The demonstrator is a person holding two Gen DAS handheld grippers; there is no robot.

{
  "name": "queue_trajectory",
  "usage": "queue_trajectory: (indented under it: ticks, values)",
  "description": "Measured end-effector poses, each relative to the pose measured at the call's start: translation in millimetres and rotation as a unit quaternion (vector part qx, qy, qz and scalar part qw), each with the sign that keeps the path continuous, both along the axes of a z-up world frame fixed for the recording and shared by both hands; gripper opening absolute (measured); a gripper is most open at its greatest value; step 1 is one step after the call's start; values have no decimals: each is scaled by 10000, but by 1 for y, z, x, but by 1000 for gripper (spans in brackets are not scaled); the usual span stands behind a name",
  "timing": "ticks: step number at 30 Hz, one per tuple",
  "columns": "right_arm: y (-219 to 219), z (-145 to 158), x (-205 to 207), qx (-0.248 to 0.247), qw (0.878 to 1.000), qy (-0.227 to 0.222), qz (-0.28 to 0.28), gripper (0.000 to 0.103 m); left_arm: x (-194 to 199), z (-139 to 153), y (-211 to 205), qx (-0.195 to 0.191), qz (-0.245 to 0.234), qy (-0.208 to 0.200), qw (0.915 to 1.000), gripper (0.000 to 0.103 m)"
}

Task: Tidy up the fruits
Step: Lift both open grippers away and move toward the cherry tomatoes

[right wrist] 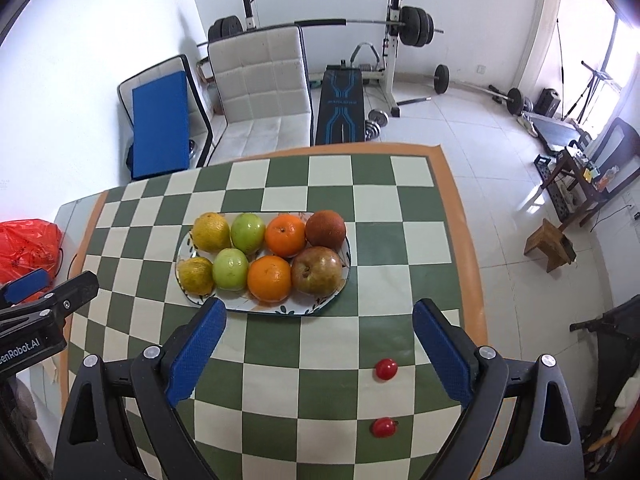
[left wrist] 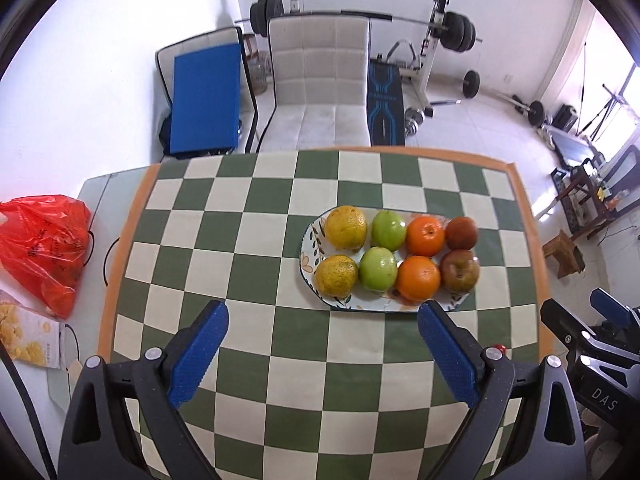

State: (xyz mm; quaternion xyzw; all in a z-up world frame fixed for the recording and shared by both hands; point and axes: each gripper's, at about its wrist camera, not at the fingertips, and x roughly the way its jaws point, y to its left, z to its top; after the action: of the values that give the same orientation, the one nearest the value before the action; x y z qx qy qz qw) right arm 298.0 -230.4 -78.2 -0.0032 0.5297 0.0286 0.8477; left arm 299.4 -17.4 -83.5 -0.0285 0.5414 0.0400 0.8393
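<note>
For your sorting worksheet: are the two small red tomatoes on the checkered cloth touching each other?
Apart. The right wrist view shows the farther tomato and the nearer tomato with bare checkered cloth between them.

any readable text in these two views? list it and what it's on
"DAS": on the black body of the right claw, seen in the left wrist view.
"enRobot.AI": on the black body of the left claw, seen in the right wrist view; start cut off by the frame edge.
Print on the red plastic bag, yellow snack packet and weight bench: too blurred.
</note>
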Motion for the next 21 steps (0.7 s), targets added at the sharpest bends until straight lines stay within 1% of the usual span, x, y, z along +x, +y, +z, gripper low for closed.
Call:
queue_trajectory:
  ticks: [3, 5, 11, 15, 21]
  values:
    - [1, 23, -19, 35, 9998, -172, 15, 96, -13, 14, -1, -39, -32, -143, 9999, 97]
    - [1, 37, -31, 39, 9996, -294, 32, 96, -23, 25, -3, 0, -71, -263, 9996, 97]
    - [3, 67, -61, 148, 9985, -523, 26, 96, -48, 50, -6, -49, -166, -503, 9986, 97]
    - [4, 80, -76, 198, 9979, -621, 0, 96, -64, 67, -6, -37, -179, -700, 9974, 97]
    - [7, 87, -92, 276, 9973, -670, -74, 96, -77, 77, -7, 23, -247, -847, 9961, 97]
